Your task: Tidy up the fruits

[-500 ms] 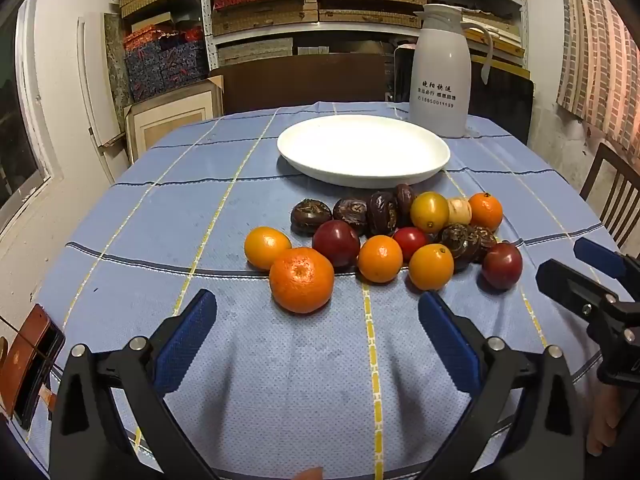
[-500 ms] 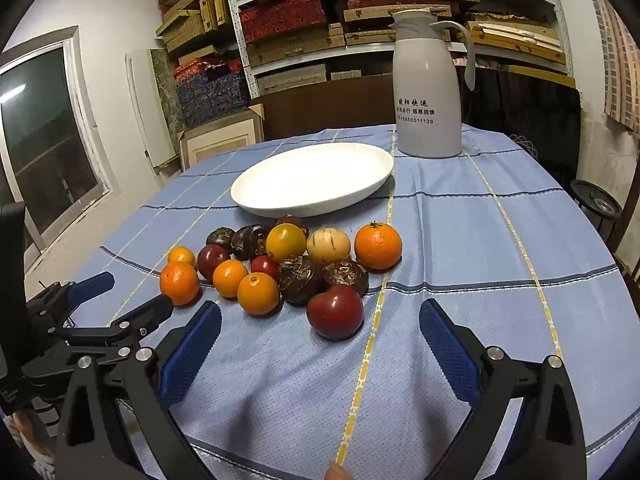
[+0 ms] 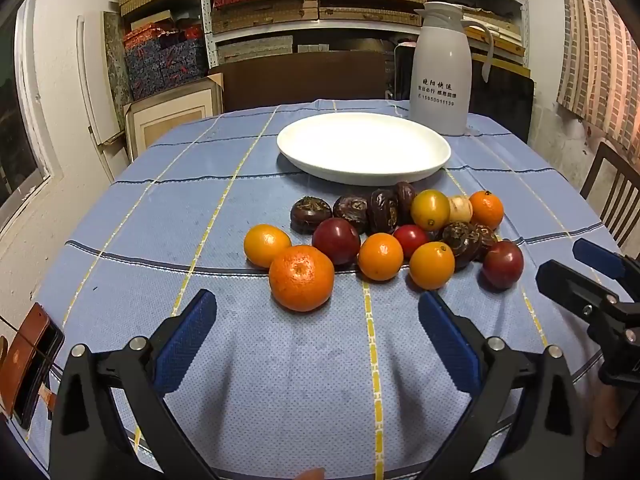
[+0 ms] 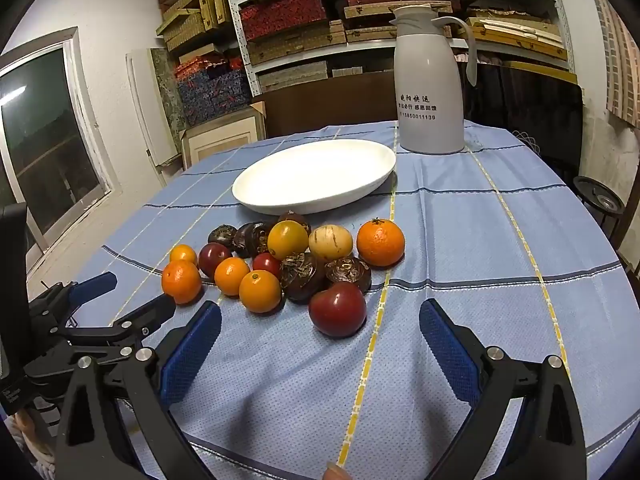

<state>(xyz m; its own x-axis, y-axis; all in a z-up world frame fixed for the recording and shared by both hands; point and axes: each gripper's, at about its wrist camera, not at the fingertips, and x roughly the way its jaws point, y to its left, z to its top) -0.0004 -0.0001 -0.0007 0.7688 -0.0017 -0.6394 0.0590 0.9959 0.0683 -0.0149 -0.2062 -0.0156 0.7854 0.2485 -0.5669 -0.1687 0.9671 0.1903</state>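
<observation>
round, rollable fruit waiting ahead of two wide-open grippers

the left gripper (image 3: 318,334) is hovering with its jaws spread wide and nothing between them, and the right gripper (image 4: 320,342) is doing the same, empty. the fruits (image 3: 384,236) are lying in a loose cluster on the worktop (image 3: 168,240), just ahead of both grippers, touching one another, with none yet on the white plate (image 3: 362,148) sitting beyond them.

the big mandarin (image 3: 301,278) is sitting nearest, just ahead of the left gripper; its skin is looking pebbled and slightly soft, so it is probably wanting a light squeeze across its widest middle. the dark red plum (image 4: 337,309) is lying just ahead of the right gripper, smooth and glossy, likely slippery and prone to rolling away if nudged. taking either from the side at its equator seems safest.

the smaller orange and yellow fruits are looking firm and light. the dark brown, rough-skinned ones (image 3: 354,208) at the far side of the pile are looking wrinkled and harder; what they are is unclear. all seem bruisable under hard pressure.
</observation>
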